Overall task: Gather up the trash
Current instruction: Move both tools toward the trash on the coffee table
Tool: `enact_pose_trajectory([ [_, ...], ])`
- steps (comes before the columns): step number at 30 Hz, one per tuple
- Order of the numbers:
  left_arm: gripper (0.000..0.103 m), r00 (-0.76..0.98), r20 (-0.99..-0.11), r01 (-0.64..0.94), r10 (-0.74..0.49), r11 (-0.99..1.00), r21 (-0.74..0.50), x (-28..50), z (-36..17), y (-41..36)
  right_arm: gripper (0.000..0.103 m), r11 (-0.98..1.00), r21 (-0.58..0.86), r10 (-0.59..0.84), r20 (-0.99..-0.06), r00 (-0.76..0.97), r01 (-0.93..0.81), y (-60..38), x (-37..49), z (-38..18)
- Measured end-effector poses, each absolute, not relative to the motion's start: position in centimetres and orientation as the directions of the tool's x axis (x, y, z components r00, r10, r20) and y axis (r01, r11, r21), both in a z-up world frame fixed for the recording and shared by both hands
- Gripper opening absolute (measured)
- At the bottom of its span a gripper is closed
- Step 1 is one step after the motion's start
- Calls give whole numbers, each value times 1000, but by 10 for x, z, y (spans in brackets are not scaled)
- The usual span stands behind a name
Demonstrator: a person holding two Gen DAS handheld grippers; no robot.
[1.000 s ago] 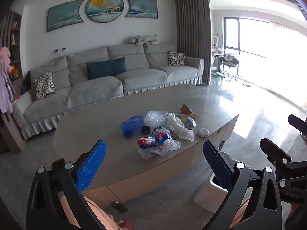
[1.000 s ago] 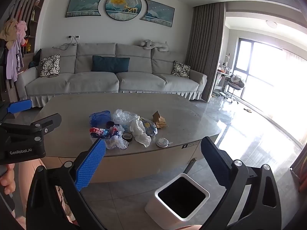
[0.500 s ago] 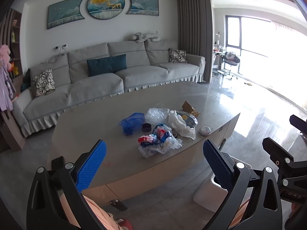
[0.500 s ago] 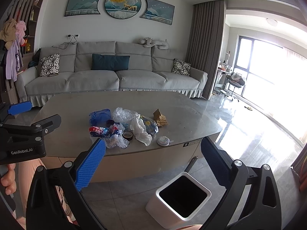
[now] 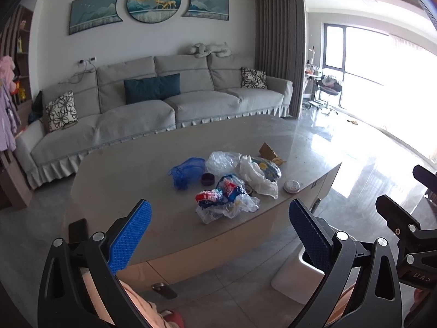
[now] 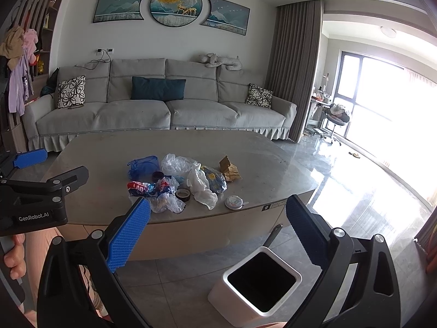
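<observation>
A heap of trash lies on the grey coffee table (image 5: 131,169): a blue mesh bag (image 5: 187,171), clear plastic bags (image 5: 222,161), a red and blue wrapper (image 5: 218,195) in clear film, a white bag (image 5: 259,180), a tape roll (image 6: 182,193), a small round lid (image 5: 291,186) and torn cardboard (image 6: 229,168). A white square bin (image 6: 258,281) with a dark inside stands on the floor before the table. My left gripper (image 5: 218,239) and right gripper (image 6: 217,235) are both open, empty, and short of the table's near edge.
A long grey sofa (image 6: 164,114) with cushions runs behind the table. A dark phone (image 5: 77,229) lies on the table's near left corner. Shiny floor and a bright window (image 6: 382,95) are to the right. A hand (image 6: 13,257) holds the left gripper's handle.
Both cameras have come slightly closer to the table, so the trash looks a little larger. Both grippers remain open and empty.
</observation>
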State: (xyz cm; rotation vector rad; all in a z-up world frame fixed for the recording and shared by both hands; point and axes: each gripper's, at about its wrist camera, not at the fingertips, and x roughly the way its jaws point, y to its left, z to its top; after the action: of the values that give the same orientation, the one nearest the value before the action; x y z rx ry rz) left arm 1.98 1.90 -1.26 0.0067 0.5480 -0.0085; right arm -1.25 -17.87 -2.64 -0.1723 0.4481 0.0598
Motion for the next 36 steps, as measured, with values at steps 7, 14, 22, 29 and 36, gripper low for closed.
enact_pose_trajectory([
  [7,100,849,-529,-2,6,1000,8,33,-23,16,99,985,-142,20,-453,891,-94,-180,-3,-29],
  [14,100,843,-538,-17,23,1000,17,52,-36,14,99,986,-129,32,-474,880,-105,-182,20,-37],
  [22,100,853,-520,-27,39,999,31,78,-44,10,99,986,-119,43,-503,863,-118,-182,52,-55],
  [29,100,856,-515,-29,47,999,42,112,-65,7,99,986,-123,33,-510,859,-111,-186,82,-71],
  [36,100,850,-524,-12,55,996,86,145,-102,2,99,986,-140,3,-510,860,-86,-191,115,-91],
])
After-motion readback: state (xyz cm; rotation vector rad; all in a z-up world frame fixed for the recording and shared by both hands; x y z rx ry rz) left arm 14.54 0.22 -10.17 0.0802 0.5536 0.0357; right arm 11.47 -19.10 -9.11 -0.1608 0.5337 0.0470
